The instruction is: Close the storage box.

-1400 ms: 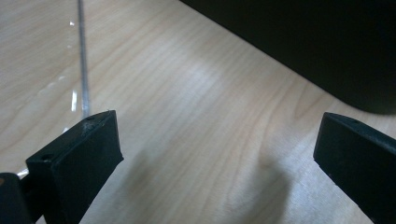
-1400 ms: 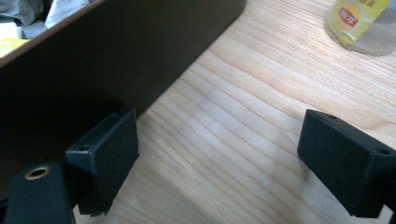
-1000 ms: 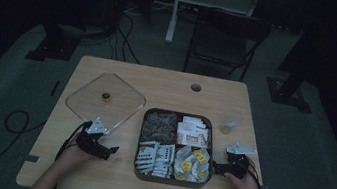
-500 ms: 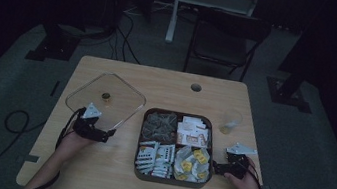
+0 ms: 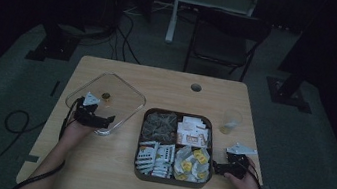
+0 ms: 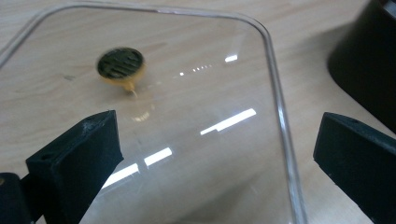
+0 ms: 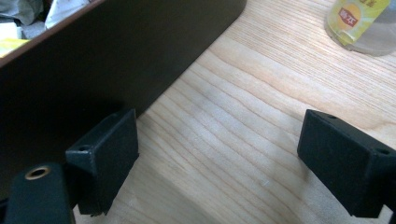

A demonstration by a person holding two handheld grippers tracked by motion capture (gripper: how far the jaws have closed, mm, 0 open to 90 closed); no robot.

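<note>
A clear glass lid [image 5: 106, 96] with a small yellow knob [image 5: 105, 96] lies flat on the wooden table at the left. My left gripper [image 5: 111, 119] hovers over the lid's near right corner, jaws wide open; in the left gripper view the lid [image 6: 187, 116] and its knob [image 6: 120, 65] lie just ahead of the gripper [image 6: 219, 154]. A dark square tray [image 5: 170, 179] with four compartments of packets sits mid-table. My right gripper [image 5: 216, 167] rests open beside the tray's right wall [image 7: 93, 60], its jaws [image 7: 219, 163] holding nothing.
A clear cup [image 5: 231, 121] with a yellow-labelled item [image 7: 357, 18] stands right of the tray. A round cable hole [image 5: 196, 87] sits near the table's far edge. A dark chair [image 5: 225, 37] stands beyond the table. Bare wood lies in front of the tray.
My left gripper has moved away from me and leftward, from beside the tray onto the glass lid's near edge. The right gripper has stayed put.
</note>
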